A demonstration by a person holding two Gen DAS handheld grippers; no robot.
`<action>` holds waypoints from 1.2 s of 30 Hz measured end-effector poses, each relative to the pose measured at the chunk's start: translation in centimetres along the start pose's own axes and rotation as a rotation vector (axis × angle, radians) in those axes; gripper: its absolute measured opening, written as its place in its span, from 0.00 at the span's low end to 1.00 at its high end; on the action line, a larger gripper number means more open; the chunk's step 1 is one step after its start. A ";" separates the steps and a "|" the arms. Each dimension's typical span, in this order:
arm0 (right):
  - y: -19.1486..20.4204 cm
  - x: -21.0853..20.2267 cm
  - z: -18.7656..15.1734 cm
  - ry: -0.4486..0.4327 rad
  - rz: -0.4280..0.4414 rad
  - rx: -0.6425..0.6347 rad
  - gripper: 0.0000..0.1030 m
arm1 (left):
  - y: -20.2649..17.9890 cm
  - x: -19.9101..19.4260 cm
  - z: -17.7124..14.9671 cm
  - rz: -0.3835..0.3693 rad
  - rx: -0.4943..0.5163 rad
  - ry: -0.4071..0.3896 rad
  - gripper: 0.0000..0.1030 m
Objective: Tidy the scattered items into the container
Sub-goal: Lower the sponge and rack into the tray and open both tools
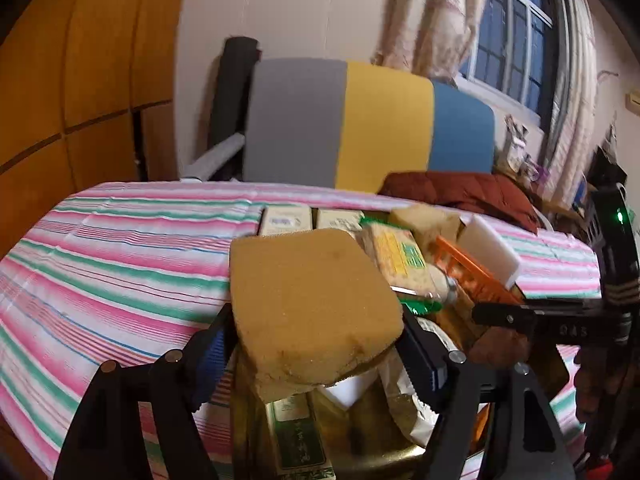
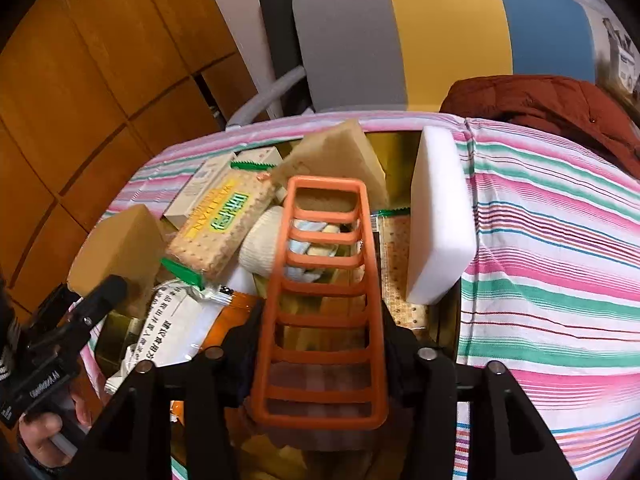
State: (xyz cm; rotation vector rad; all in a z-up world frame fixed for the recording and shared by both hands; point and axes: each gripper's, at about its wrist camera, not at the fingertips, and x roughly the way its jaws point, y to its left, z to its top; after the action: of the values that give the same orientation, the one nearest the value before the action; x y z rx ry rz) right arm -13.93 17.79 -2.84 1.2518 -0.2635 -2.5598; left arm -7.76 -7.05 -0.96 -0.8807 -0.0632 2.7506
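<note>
A gold box [image 2: 396, 148] on the striped bed holds biscuit packs [image 2: 220, 224], a white foam block [image 2: 440, 216], a tan sponge [image 2: 340, 152], a white roll [image 2: 260, 244] and a printed packet [image 2: 172, 332]. My left gripper [image 1: 318, 320] has a yellow-brown sponge [image 1: 308, 296] between its fingers over the box's near end. Both fingers touch its sides. My right gripper [image 2: 320, 328] is shut on the long sides of an orange slatted rack [image 2: 325, 183], which tilts up over the contents. No gap shows at either finger. The left gripper's sponge [image 2: 120, 248] also shows in the right wrist view.
The pink, green and white striped sheet [image 1: 120, 248] spreads around the box. Behind the bed stands a chair back in grey, yellow and blue [image 1: 360, 120]. A red-brown jacket [image 1: 460, 192] lies at the far right. Wooden panels [image 1: 60, 80] line the left.
</note>
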 end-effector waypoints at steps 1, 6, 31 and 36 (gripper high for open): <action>-0.1 -0.2 0.0 -0.010 -0.001 0.002 0.63 | 0.0 0.0 0.1 -0.013 0.004 0.001 0.77; 0.2 -2.1 -0.1 -0.093 0.004 -0.025 0.71 | -0.2 0.9 0.3 -0.071 0.018 0.016 0.77; 1.1 -2.6 -1.9 -0.148 0.044 -0.123 0.29 | -0.1 0.1 -1.3 -0.020 0.022 0.015 0.66; 0.7 -1.9 -1.9 -0.137 0.038 -0.114 0.28 | -0.1 1.1 -1.1 0.008 0.008 0.014 0.66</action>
State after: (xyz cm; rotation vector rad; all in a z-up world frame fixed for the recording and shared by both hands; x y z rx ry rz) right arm -11.18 17.66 -2.44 1.0241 -0.1643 -2.5914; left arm -7.96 -6.67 -2.46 -0.8999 -0.0462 2.7501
